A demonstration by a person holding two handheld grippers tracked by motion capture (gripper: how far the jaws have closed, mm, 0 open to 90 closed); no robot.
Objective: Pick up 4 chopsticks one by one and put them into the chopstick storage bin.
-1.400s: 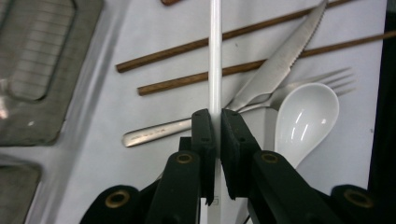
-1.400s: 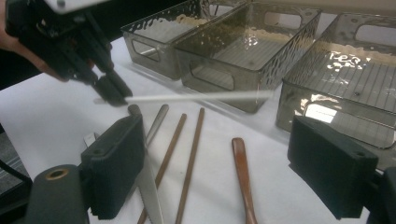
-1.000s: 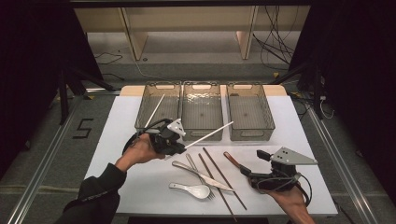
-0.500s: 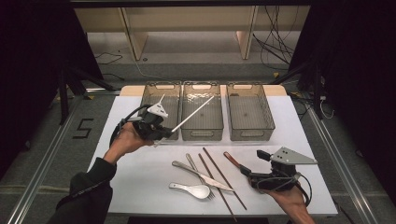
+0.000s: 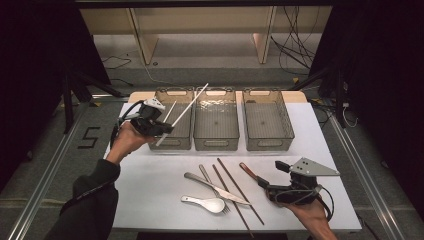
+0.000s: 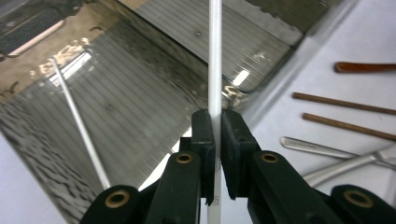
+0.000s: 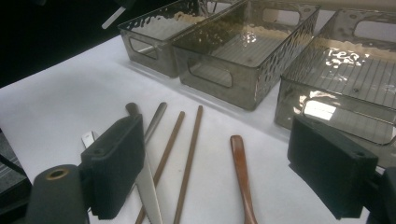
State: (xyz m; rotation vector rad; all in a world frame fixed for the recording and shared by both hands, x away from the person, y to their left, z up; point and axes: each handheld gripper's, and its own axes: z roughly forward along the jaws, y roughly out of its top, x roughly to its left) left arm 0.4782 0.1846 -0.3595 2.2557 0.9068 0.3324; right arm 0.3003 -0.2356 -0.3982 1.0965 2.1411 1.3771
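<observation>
Left gripper (image 5: 161,127) hangs just over the near end of the left bin (image 5: 175,95), its jaws pinched tight on a white chopstick (image 5: 186,111) near the lower end, so that most of the stick slants up and away over the bin's right rim. In the left gripper view the white chopstick (image 6: 215,56) runs straight up between the two black pads, with the ribbed bin floor beneath. A grip that low leaves the long end free to tip down into the bin, which looks like the point of it.

A second white chopstick (image 5: 170,110) already lies propped inside that bin, so I judge this one is meant to join its mate and the sorting goes by kind. The middle bin (image 5: 216,140) and the right bin (image 5: 269,142) hold nothing that I can make out.

Right gripper (image 5: 264,183) rests low on the white table (image 5: 150,180) at the near right corner, jaws wide apart and holding nothing, pointed at the waiting cutlery: two brown chopsticks (image 5: 235,192), a brown-handled spoon (image 5: 249,171), a table knife (image 5: 212,187), a fork (image 5: 209,177) and a white soup spoon (image 5: 206,203), all loosely heaped. It seems parked ready for the next pick.
</observation>
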